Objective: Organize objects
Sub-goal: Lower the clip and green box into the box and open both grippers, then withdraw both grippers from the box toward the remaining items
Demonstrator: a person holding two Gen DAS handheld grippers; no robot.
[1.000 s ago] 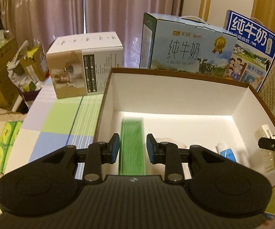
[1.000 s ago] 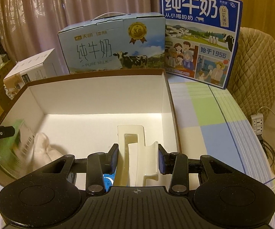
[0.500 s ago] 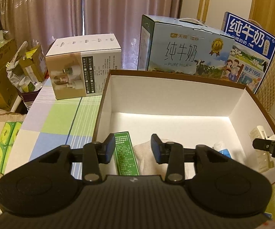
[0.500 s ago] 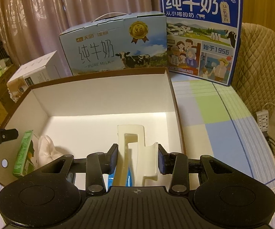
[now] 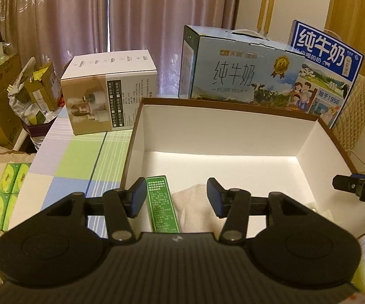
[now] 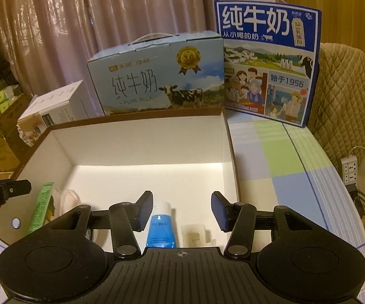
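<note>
Two pairs of fingers, both spread wide and both holding nothing. My left gripper (image 5: 173, 197) hangs over the near left part of the open box (image 5: 223, 124), whose walls are white inside and brown along the rim. A green carton (image 5: 162, 204) lies below the gap, just inside my left finger (image 5: 137, 197), running away from me toward the far wall. Beside it on the right, a pale cloth (image 5: 191, 206) sits bunched on the box floor, nearer my right finger but apart from it.

My right gripper (image 6: 181, 211) hangs over the near right part of the same box. A blue tube (image 6: 161, 230) with a white cap lies just inside its left finger (image 6: 144, 210), and a small cream plastic piece (image 6: 194, 235) lies near the middle of the gap, touching neither finger.

From the left wrist view, the tube is hidden and only a pale scrap shows at the box's right edge, under the tip of my other gripper. From the right wrist view, the green carton stands on edge against the left wall with the cloth beside it.

Beyond the box stand a light blue milk case (image 6: 157, 76), a dark blue milk case (image 6: 267, 60) and, on the left, a white and tan appliance box (image 5: 110, 92), all on the checked tablecloth (image 5: 81, 157).
</note>
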